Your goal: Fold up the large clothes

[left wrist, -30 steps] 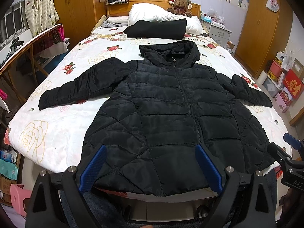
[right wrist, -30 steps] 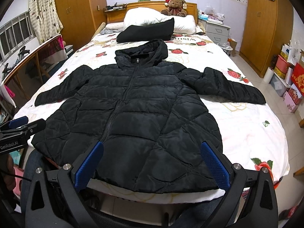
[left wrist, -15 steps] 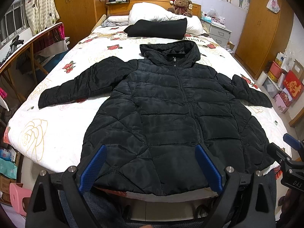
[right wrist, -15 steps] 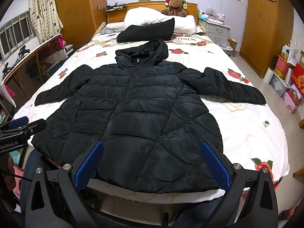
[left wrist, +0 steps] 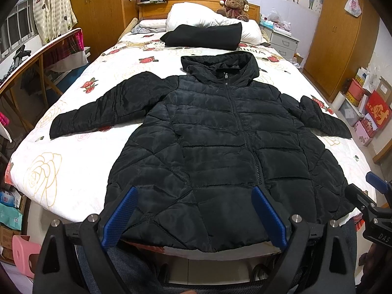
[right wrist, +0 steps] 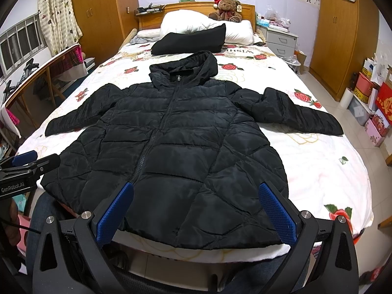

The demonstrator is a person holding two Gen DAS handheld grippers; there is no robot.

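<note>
The black puffer jacket (left wrist: 220,147) lies flat and face up on the bed (left wrist: 61,171), zipped, hood (left wrist: 220,66) at the far end toward the pillows, hem at the near edge right in front of both claws, so its long axis runs straight away from them, near to far. The left claw (left wrist: 193,210) hangs just short of the hem, blue pads spread wide apart, nothing between them; the right claw (right wrist: 193,208) does the same, jaws wide, empty, over the near right part of the hem. Sleeves are flung out to either side: the left sleeve (left wrist: 103,107) reaches toward the left bed edge, the right sleeve (right wrist: 299,112) toward the right edge. Each claw looks nearer its own side's sleeve, so I judge a sleeve fold inward comes first. The shell is shiny, slippery-looking quilted nylon, puffy in stitched panels and diagonal seams near the hem; expect it to spring back. A folded black garment (left wrist: 205,35) sits far off by the white pillow (left wrist: 196,14), beside a teddy bear (right wrist: 226,8).
</note>
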